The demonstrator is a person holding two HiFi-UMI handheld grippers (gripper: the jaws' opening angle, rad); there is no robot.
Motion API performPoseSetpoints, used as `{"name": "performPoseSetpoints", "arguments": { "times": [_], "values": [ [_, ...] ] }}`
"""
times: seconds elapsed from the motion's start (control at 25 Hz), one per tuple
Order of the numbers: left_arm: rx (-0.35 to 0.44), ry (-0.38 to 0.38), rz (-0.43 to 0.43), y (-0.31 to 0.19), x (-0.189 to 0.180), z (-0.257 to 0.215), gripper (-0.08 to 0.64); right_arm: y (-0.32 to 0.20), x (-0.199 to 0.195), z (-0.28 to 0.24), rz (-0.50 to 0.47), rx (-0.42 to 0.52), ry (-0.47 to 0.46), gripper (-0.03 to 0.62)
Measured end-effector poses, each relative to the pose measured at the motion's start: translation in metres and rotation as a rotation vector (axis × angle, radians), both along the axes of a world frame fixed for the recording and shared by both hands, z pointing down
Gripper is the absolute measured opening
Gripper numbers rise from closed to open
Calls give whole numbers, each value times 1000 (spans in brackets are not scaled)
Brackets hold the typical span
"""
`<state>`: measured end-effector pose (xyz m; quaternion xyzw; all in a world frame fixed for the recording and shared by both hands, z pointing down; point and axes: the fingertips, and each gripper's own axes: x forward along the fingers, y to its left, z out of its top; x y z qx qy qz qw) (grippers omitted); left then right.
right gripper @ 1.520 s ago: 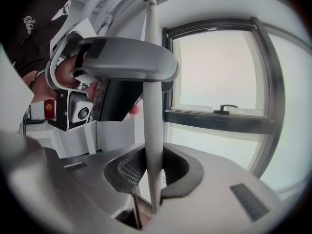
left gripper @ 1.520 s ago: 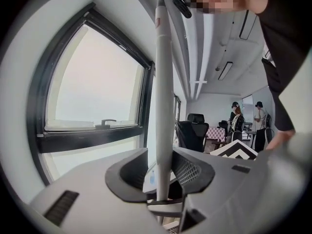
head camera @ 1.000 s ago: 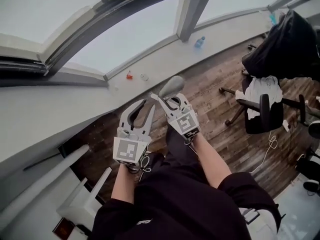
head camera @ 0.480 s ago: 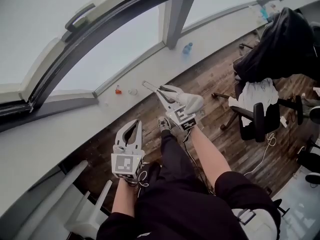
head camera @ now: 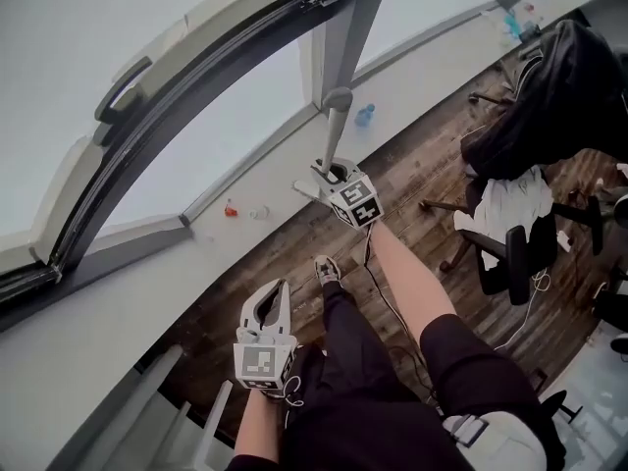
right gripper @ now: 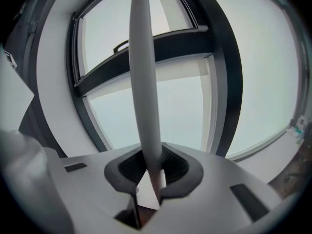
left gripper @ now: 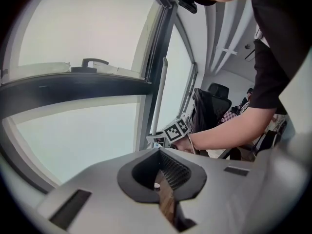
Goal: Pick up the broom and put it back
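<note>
The broom shows only as its grey handle [head camera: 337, 135], standing nearly upright before the dark window post [head camera: 351, 27]; its head is hidden. My right gripper [head camera: 334, 177] is shut on that handle, arm stretched toward the sill. In the right gripper view the handle [right gripper: 144, 82] rises straight up between the pads of the right gripper [right gripper: 148, 172]. My left gripper [head camera: 278, 290] hangs low over the person's lap, shut, with nothing in it. In the left gripper view the left gripper [left gripper: 163, 182] has its jaws pressed together, and beyond them stand the right gripper [left gripper: 171, 130] and the handle [left gripper: 161, 94].
A white window sill [head camera: 412, 62] with a blue bottle [head camera: 364, 116] and a small red item [head camera: 230, 209] runs along the wooden floor [head camera: 412, 180]. An office chair [head camera: 515, 253] with a black jacket [head camera: 554, 86] and white cloth [head camera: 510, 184] stands at right. A shoe [head camera: 327, 268] rests below the right gripper.
The right gripper has swung out toward the window post, taking the broom handle upright with it. The left gripper has sunk toward the lap and its open jaws have shut empty.
</note>
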<state>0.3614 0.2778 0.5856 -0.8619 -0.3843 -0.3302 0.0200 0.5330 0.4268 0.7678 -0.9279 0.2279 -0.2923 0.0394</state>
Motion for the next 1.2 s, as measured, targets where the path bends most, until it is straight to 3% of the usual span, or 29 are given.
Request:
{"name": "performPoseSetpoints", "arguments": {
  "times": [0.32, 0.6, 0.88, 1.2],
  "values": [
    [2, -22, 29, 18, 22, 15, 2, 35, 59, 44, 64, 16, -45, 81],
    [3, 2, -43, 27, 77, 43, 2, 60, 112, 49, 124, 41, -29, 80],
    [11, -25, 0, 67, 132, 88, 2, 58, 135, 48, 124, 46, 8, 81],
    [11, -25, 57, 98, 152, 98, 2, 77, 154, 54, 157, 35, 18, 81]
  ]
}}
